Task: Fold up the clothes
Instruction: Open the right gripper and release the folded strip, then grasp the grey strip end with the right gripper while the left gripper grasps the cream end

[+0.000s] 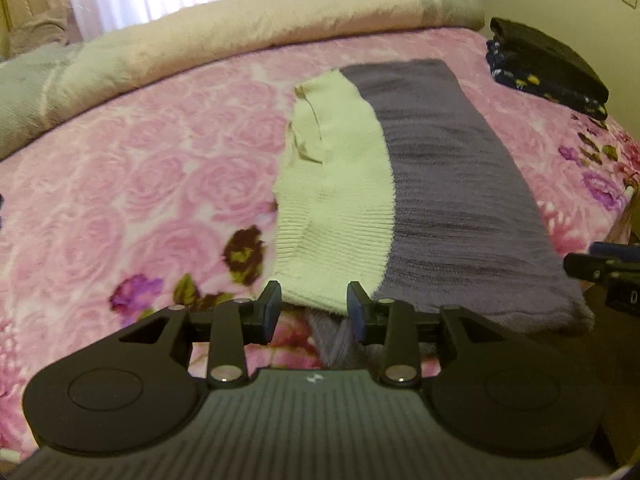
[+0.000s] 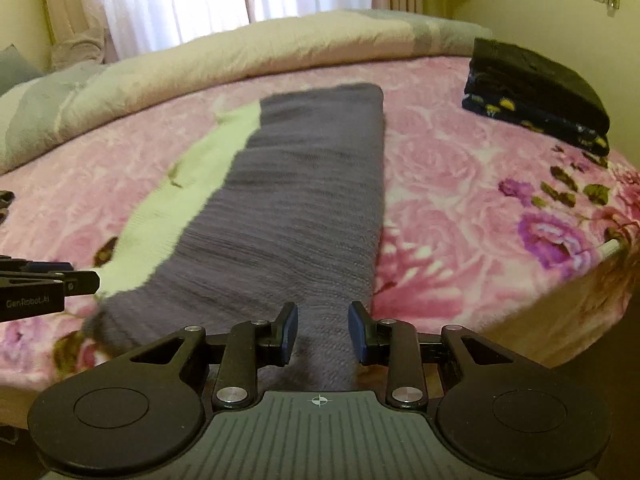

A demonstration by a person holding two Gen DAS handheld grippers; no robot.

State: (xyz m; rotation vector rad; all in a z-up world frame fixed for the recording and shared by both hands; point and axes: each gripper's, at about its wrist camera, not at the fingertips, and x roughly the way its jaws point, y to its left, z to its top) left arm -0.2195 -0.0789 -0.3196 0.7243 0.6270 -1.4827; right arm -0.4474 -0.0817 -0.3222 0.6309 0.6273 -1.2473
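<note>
A purple knit sweater (image 1: 452, 184) lies folded into a long strip on the pink rose blanket, with its cream sleeve (image 1: 340, 184) laid along its left side. My left gripper (image 1: 315, 310) hovers at the near hem of the cream sleeve, its jaws apart and the pads clear of the cloth. In the right wrist view the same sweater (image 2: 304, 200) runs away from me, the cream sleeve (image 2: 188, 200) on its left. My right gripper (image 2: 323, 332) is open over the sweater's near end, with purple knit showing in the gap between the jaws.
A stack of dark folded clothes (image 2: 536, 92) sits at the bed's back right. A rolled beige and grey quilt (image 2: 248, 52) lies along the far side under white curtains. The bed's edge (image 2: 560, 292) drops away at the right. The other gripper (image 2: 48, 284) enters from the left.
</note>
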